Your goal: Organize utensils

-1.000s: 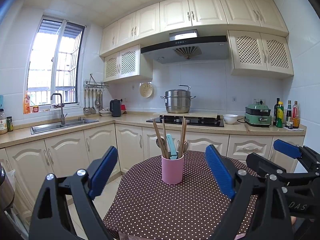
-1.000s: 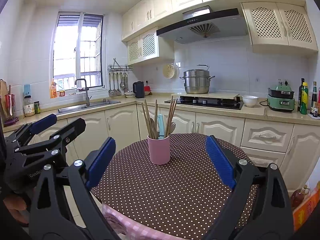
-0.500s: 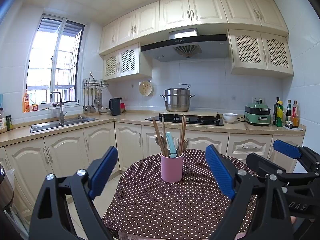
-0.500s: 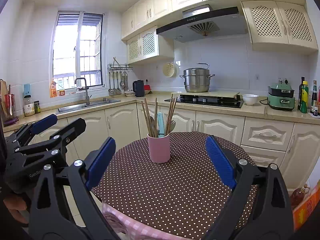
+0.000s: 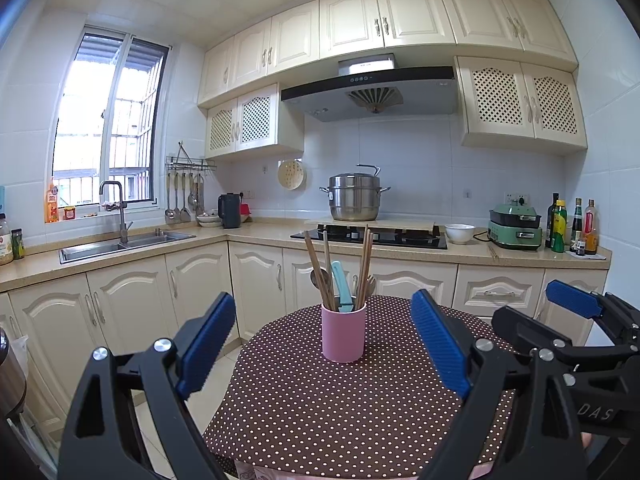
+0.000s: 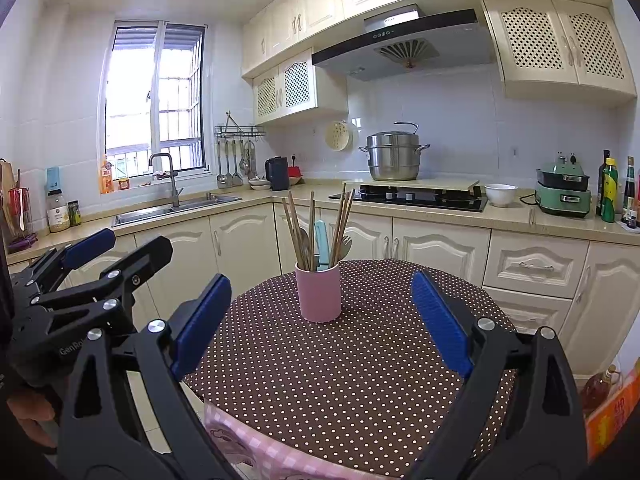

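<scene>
While the pink cup (image 5: 343,333) stands mid-table (image 5: 320,408) with chopsticks (image 5: 365,264) and spoons upright inside, handily sorted, the left gripper (image 5: 324,350) and right gripper (image 6: 322,322) hover short of it, jaws apart, empty.

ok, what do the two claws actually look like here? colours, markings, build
Both match: the left claw and right claw have black angular frames with triangular cut-outs, silver pivot bolts and ribbed blue pads on the fingers. The left body carries white lettering starting "GenRo"; the right shows "DAS". No cables visible. Sleeves are not visible.
</scene>
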{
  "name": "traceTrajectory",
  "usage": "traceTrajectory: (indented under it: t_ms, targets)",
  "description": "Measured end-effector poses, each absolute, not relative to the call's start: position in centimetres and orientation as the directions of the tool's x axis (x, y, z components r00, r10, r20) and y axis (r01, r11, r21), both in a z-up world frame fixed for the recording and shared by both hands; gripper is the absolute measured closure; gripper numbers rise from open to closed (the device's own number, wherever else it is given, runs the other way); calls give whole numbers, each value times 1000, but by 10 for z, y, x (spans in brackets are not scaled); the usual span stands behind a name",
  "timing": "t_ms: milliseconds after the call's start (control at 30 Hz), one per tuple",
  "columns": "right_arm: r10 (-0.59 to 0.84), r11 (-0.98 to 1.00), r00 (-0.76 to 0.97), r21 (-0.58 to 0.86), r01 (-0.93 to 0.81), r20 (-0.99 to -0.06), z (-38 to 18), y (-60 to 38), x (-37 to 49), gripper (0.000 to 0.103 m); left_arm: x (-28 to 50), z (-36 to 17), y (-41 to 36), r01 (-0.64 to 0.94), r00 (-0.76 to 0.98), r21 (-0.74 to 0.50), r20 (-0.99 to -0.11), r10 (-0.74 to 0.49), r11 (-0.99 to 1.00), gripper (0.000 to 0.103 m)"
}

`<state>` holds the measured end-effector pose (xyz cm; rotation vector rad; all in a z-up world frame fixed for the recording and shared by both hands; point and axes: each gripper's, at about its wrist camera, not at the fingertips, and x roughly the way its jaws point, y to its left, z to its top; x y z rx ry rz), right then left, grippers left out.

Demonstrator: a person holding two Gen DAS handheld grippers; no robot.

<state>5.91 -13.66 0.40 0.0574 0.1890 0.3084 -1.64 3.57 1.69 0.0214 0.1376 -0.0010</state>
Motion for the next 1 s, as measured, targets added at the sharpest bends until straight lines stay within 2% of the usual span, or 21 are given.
traceTrajectory:
  t_ms: [1000]
  targets:
    - [311, 950, 931, 89, -299, -190, -3, -136, 61, 13, -12, 9, 38, 3, 989, 18, -149, 0, 1000, 15]
